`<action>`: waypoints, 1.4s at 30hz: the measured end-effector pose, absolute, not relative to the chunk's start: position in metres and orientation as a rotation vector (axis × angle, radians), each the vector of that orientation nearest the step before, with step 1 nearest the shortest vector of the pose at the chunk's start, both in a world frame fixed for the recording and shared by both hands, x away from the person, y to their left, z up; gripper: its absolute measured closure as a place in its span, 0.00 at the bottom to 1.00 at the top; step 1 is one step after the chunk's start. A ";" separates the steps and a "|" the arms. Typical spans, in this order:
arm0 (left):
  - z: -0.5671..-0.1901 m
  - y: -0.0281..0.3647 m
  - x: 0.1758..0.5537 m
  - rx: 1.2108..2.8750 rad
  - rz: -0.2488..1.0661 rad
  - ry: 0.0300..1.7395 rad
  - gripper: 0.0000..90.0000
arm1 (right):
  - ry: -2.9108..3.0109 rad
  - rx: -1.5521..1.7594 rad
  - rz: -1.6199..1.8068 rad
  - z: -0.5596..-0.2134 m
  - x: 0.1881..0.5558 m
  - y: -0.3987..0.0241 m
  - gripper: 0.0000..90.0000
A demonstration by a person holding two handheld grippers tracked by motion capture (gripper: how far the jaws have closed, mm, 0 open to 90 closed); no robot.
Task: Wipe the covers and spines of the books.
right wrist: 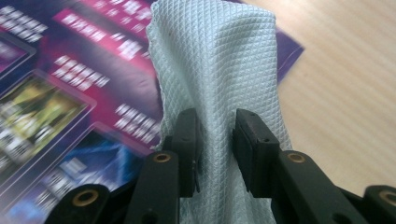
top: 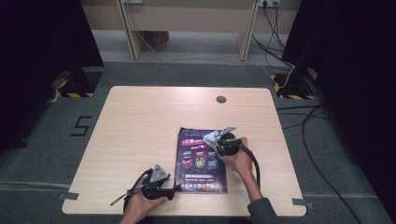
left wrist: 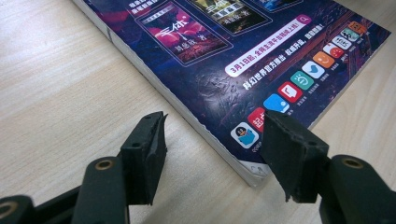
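A dark purple magazine (top: 201,161) lies flat on the wooden table (top: 140,121), back cover up with rows of app icons (left wrist: 299,79). My left gripper (top: 176,188) is at its near left corner. Its jaws stand open on either side of that corner (left wrist: 212,140): one pad (left wrist: 149,140) is over the table and the other is above the cover, neither pressing. My right gripper (top: 215,142) hovers over the magazine's upper right part, shut on a pale grey-white waffle-weave cloth (right wrist: 215,60) that drapes onto the cover (right wrist: 70,93).
A round cable hole (top: 221,99) sits near the table's far edge. Bare wood surrounds the magazine on all sides. Cables run across the grey floor at the right, and black curtains flank both sides.
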State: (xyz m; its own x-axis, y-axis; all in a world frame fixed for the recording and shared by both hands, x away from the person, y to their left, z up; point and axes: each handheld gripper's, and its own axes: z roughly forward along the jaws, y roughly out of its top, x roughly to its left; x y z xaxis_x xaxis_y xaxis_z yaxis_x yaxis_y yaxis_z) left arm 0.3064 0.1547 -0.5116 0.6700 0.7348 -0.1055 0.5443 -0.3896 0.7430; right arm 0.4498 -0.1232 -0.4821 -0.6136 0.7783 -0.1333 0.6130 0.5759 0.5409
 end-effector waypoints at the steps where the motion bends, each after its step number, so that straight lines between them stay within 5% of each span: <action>1: -0.512 0.155 0.306 2.091 0.306 0.983 0.44 | 2.450 1.137 0.636 -0.482 0.453 -0.123 0.79; 26: -0.513 0.157 0.310 2.086 0.270 0.989 0.42 | 2.391 1.191 0.617 -0.483 0.497 -0.117 0.80; 42: -0.513 0.158 0.311 2.091 0.262 0.976 0.42 | 2.506 0.959 0.690 -0.485 0.486 -0.060 0.82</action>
